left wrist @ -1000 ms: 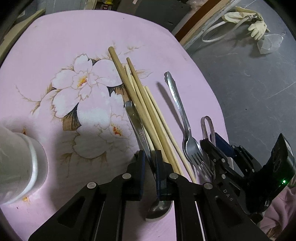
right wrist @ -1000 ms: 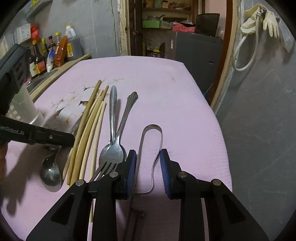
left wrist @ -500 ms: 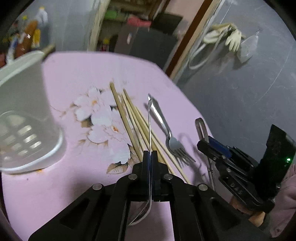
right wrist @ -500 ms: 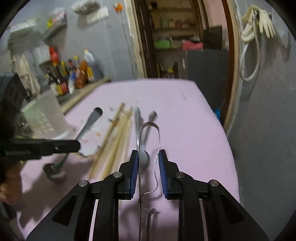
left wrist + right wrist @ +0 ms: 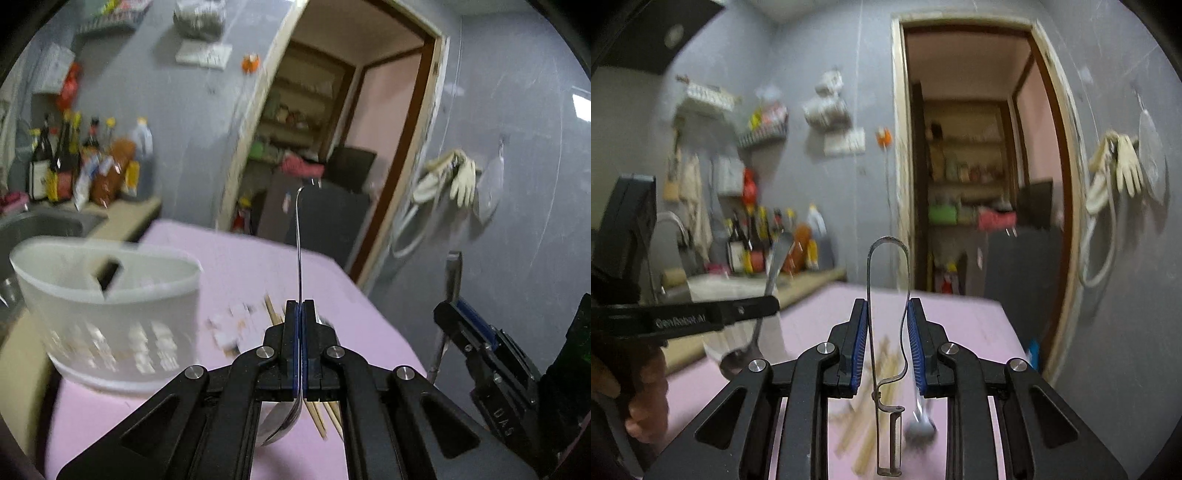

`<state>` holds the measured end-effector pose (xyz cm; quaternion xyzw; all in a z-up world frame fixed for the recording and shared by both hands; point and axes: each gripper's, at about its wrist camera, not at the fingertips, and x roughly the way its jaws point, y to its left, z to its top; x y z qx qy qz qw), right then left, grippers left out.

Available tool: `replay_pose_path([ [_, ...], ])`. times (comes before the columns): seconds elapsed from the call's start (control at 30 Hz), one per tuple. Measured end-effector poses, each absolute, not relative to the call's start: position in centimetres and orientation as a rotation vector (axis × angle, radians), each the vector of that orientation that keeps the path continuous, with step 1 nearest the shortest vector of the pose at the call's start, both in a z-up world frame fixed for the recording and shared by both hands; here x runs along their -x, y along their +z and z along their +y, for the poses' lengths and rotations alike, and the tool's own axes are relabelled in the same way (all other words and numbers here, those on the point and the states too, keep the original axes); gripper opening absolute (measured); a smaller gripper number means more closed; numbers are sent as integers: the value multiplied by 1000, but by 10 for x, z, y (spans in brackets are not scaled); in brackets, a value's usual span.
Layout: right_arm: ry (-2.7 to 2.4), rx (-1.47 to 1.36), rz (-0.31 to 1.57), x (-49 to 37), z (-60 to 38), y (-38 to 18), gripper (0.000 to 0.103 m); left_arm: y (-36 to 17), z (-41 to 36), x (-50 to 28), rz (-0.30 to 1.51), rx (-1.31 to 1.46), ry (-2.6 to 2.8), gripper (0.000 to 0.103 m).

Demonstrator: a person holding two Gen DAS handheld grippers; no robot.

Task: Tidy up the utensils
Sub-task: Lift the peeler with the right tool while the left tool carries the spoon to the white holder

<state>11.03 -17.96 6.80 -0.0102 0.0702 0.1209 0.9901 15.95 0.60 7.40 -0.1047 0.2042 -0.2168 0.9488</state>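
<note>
My left gripper (image 5: 300,314) is shut on a metal spoon (image 5: 298,240); its thin handle stands up ahead of the pads and its bowl hangs below them, clear of the pink table (image 5: 240,266). A white slotted utensil basket (image 5: 107,306) stands to the left. My right gripper (image 5: 888,332) is shut on a metal peeler (image 5: 888,243), loop handle up, blade down. The right wrist view also has the left gripper (image 5: 768,304) with the spoon (image 5: 772,273) at the left. Wooden chopsticks (image 5: 871,417) and a blurred fork (image 5: 919,428) lie on the table (image 5: 960,325).
Behind the table run a counter with sauce bottles (image 5: 88,166) and a sink (image 5: 40,225). An open doorway (image 5: 971,166) to a storeroom lies straight ahead. Rubber gloves (image 5: 454,177) hang on the grey wall at the right. The table's right edge drops to the floor.
The left gripper shut on the spoon and lifted it off the table. The right gripper rose with the peeler. Both views tipped from looking down at the table to nearly level.
</note>
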Motion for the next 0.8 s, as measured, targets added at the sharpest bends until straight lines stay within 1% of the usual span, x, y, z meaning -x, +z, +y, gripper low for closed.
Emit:
replay_pose_path([
  [0.2,306,-25,-18,-129,-158,103,19,123,40,-163,285,187,-356,0],
  [0.4,442,-127,-91,-167,-127,135,19,147,91,-184,212,260,-299,0],
  [0.53,536,-190,-110,-189,-103,145,19,148,133,-205,174,339,-246,0],
  [0.63,594,-206,-113,-204,-84,145,19,140,161,-223,183,415,-209,0],
  [0.8,622,-197,-83,-221,-61,127,19,119,184,-240,211,450,-141,0],
])
